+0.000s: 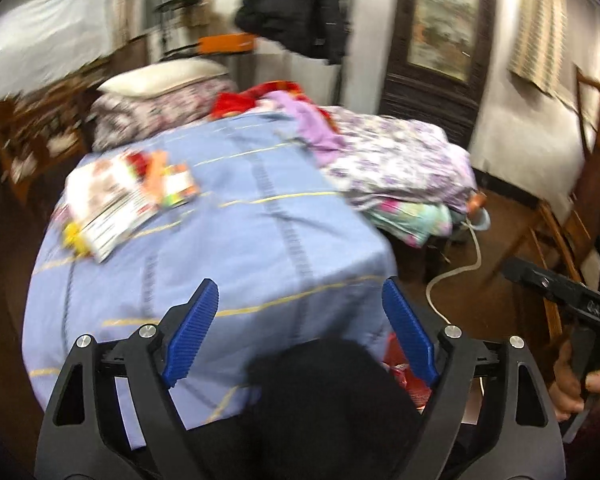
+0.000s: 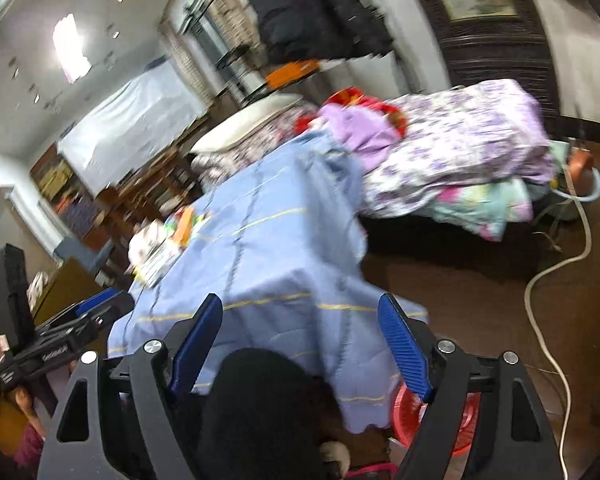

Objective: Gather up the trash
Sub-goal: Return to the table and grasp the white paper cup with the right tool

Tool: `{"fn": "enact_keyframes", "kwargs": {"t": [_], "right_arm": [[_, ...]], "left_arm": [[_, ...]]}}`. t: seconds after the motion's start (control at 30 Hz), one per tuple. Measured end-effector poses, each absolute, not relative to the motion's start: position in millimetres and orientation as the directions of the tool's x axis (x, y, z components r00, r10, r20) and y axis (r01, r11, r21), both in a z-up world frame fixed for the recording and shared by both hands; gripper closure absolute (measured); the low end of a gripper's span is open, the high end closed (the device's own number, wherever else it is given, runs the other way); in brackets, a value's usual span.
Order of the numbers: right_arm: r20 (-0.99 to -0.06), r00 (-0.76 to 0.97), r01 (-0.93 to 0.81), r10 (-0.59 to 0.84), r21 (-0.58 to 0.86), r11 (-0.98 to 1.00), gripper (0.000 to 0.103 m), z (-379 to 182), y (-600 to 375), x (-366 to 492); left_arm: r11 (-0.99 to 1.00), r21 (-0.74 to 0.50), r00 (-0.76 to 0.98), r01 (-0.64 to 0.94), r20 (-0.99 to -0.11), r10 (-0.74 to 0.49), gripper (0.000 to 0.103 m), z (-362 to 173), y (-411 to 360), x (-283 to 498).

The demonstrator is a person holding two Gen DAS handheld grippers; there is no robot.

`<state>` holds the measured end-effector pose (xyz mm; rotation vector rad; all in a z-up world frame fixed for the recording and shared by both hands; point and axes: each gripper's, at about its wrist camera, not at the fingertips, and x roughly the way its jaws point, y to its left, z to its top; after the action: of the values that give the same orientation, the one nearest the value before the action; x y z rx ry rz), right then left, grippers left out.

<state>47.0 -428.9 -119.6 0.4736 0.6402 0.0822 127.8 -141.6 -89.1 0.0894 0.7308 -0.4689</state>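
Observation:
A pile of trash, colourful wrappers and printed boxes (image 1: 120, 200), lies on the light blue bed cover (image 1: 236, 232) at its left side; it also shows in the right wrist view (image 2: 168, 240). A red plastic basket (image 2: 440, 416) stands on the floor at the bed's near corner, part hidden by the cover; a bit of it shows in the left wrist view (image 1: 404, 380). My left gripper (image 1: 300, 296) is open and empty above the bed's near end. My right gripper (image 2: 300, 312) is open and empty above the bed corner. Both views are blurred.
Folded floral quilts (image 1: 400, 160) and a pillow (image 1: 160, 76) lie on the bed's far half. A white cable (image 2: 548, 300) runs over the brown floor on the right. A wooden chair (image 1: 560, 220) stands at right. A black coat (image 1: 296, 4) hangs on the far wall.

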Motion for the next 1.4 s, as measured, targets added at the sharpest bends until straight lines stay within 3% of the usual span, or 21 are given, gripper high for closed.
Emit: {"fn": "enact_keyframes", "kwargs": {"t": [0.2,0.4,0.67,1.07,1.4], "right_arm": [[-0.607,0.734,-0.024,0.304,0.425,0.905,0.024,-114.9,-362.4,91.4],[-0.640,0.675,-0.114,0.367,0.401,0.909,0.012,-103.6,-300.9,136.2],[-0.654,0.636,-0.237,0.409,0.338,0.911,0.010,-83.8,-217.3,207.3],[-0.688,0.652,-0.370,0.319,0.079,0.926,0.009,-75.0,-95.6,295.3],[-0.718,0.681,-0.326,0.145,-0.120,0.938,0.009,-104.3,-55.1,347.2]], "left_arm": [[0.950,-0.141,0.664,0.278,-0.687,-0.296,0.021,-108.2,-65.8,160.1],[0.975,-0.140,0.682,0.174,-0.697,-0.222,0.021,-119.1,-5.1,169.6],[0.984,-0.165,0.683,0.064,-0.712,-0.164,0.019,-129.6,45.2,185.1],[0.975,-0.219,0.693,-0.048,-0.710,-0.125,0.019,-148.1,111.6,210.4],[0.971,-0.240,0.690,-0.017,-0.706,-0.162,0.019,-156.0,124.5,214.7]]}}
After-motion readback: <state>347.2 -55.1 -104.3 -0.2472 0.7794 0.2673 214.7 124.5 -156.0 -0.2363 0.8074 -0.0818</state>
